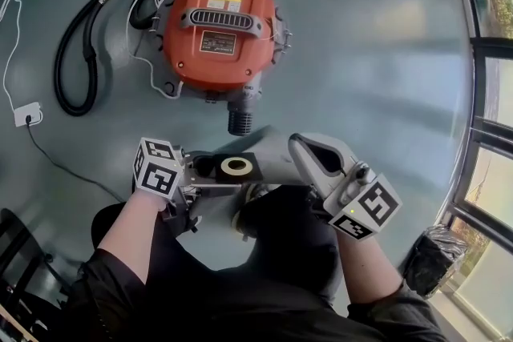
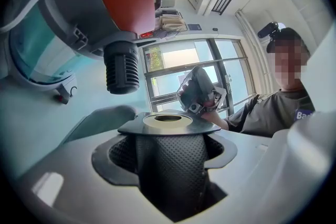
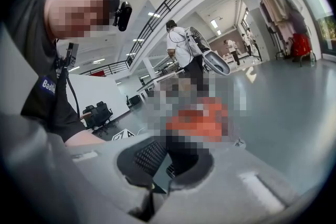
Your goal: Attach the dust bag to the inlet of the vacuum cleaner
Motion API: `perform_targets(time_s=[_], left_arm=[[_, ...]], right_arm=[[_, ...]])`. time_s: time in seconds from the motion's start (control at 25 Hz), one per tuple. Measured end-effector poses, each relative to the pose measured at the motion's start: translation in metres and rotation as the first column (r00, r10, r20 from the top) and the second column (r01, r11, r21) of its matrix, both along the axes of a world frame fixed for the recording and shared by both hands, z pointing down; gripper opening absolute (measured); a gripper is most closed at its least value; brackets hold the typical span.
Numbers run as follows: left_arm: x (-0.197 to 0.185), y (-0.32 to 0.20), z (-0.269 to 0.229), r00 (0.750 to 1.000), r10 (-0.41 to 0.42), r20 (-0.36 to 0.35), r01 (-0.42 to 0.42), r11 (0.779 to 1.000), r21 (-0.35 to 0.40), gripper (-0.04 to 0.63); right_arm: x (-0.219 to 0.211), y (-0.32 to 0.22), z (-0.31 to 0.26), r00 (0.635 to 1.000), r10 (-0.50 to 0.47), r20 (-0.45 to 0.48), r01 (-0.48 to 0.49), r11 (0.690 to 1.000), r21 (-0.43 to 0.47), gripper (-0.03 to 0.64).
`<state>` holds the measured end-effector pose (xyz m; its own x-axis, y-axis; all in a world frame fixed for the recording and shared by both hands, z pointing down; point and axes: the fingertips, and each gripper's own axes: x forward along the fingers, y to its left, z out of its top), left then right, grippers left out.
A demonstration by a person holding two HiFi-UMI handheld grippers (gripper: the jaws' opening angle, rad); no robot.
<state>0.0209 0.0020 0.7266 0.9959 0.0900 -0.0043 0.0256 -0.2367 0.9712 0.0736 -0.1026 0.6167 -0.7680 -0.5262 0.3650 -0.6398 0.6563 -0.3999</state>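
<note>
The orange vacuum cleaner (image 1: 218,28) stands on the grey floor, its ribbed black inlet (image 1: 240,122) pointing toward me. My left gripper (image 1: 196,171) is shut on the dust bag's dark collar plate (image 1: 236,166), which carries a cream ring and lies flat just below the inlet. In the left gripper view the collar (image 2: 167,123) sits across the jaw tips of the left gripper (image 2: 167,136), under the inlet (image 2: 122,68). My right gripper (image 1: 298,144) hovers right of the collar, jaws shut; nothing shows clearly between them in the right gripper view, at the right gripper (image 3: 157,178).
A black hose (image 1: 76,52) loops left of the vacuum, with a white cord near it. A white socket box (image 1: 26,114) lies on the floor at far left. Window frames (image 1: 489,132) run along the right; a dark bag (image 1: 433,256) sits beneath them.
</note>
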Motion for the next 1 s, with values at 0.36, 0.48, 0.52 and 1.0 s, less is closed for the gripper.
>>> perform_targets(time_s=[0.36,0.48,0.52,1.0], left_arm=[[-0.001,-0.013,0.025,0.999,0.035,0.022,-0.036,0.997,0.068,0.341],[0.001,-0.020,0.034,0.999,0.035,0.038,-0.037,0.997,0.063,0.341],[0.001,-0.021,0.038,0.998,0.038,0.045,-0.041,0.997,0.058,0.341],[0.006,-0.047,0.052,1.000,0.020,0.004,-0.020,0.999,-0.031,0.339]], right_arm=[[-0.008,-0.010,0.028,0.999,-0.026,0.037,0.022,0.994,0.105,-0.008],[-0.006,-0.016,0.028,0.999,-0.029,0.037,0.023,0.989,0.149,-0.008],[-0.005,-0.018,0.028,0.999,-0.031,0.035,0.024,0.986,0.165,-0.008],[-0.004,-0.029,0.030,0.999,-0.032,0.017,0.025,0.952,0.304,-0.007]])
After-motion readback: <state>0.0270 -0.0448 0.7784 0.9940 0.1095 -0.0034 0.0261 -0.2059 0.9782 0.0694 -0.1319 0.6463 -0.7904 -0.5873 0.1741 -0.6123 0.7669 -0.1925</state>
